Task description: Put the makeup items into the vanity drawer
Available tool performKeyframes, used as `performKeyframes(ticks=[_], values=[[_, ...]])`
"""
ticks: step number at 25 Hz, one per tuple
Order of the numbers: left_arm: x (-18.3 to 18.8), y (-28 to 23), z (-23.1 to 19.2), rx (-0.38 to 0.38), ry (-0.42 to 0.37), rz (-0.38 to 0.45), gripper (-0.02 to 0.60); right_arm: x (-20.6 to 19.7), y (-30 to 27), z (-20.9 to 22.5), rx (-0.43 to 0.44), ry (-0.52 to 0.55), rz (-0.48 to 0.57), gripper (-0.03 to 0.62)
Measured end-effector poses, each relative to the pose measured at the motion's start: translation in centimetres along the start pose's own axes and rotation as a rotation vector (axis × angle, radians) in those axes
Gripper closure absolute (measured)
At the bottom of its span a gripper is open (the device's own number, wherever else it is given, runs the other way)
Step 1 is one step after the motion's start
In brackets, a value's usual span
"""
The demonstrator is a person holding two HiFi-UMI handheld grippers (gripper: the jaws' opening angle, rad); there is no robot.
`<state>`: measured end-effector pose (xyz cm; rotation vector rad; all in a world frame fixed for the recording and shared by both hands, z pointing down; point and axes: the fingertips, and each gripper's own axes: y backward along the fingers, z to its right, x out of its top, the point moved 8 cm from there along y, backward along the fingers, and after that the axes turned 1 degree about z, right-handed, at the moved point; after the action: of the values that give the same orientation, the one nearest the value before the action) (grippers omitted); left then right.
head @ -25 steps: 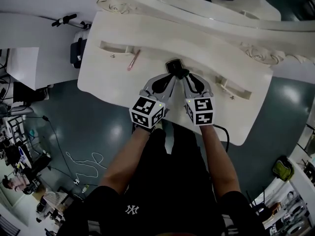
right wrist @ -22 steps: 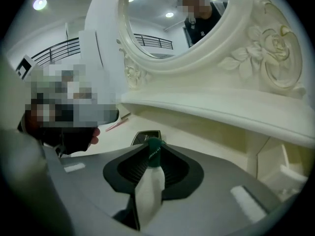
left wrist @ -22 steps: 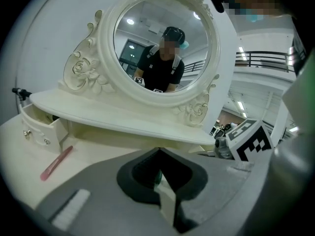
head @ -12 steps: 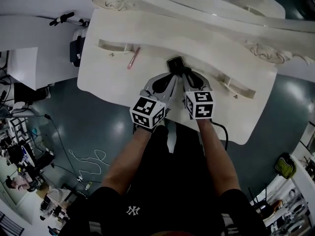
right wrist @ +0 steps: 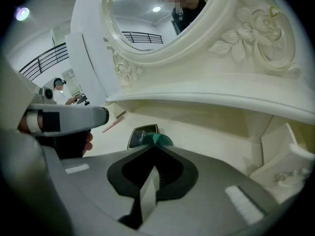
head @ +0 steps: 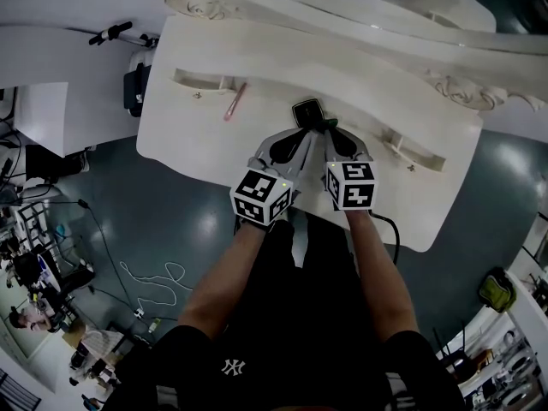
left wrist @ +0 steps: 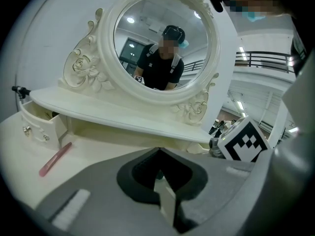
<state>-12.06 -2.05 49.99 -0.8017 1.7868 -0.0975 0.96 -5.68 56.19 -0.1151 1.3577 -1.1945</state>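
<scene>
On the cream vanity top [head: 257,144] a pink stick-shaped makeup item [head: 234,101] lies at the left, also seen in the left gripper view [left wrist: 55,158]. A black square compact [head: 306,112] lies at the middle, with a small round green item [head: 330,125] beside it. My left gripper [head: 300,137] is shut just short of the compact, nothing between its jaws [left wrist: 160,150]. My right gripper [head: 328,133] is shut too, and its tips [right wrist: 151,148] reach the green item [right wrist: 158,140], with the compact [right wrist: 141,135] just beyond. I cannot tell whether they touch it.
A small drawer [left wrist: 43,126] stands open under the shelf at the left, seen also in the head view [head: 202,82]. Another drawer [head: 411,154] is open at the right [right wrist: 288,163]. The round mirror [left wrist: 160,38] and its shelf rise behind. The table's front edge lies under my wrists.
Both grippers have stayed close together near the compact, shifting only slightly. The green item now shows at the right gripper's tip.
</scene>
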Motion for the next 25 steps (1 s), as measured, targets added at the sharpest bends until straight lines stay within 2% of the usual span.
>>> performKeyframes(ticks=[11,25], values=[[1.4,0.9,1.9,-0.051,-0.034,0.031,0.581,1.0,4.0,-0.7,-0.038,0.002,0.076,0.571],[3.7,1.1,6.9,-0.186,-0.078,0.067,0.581,2.0,11.4,-0.2,-0.154,-0.017,0.178,0.571]])
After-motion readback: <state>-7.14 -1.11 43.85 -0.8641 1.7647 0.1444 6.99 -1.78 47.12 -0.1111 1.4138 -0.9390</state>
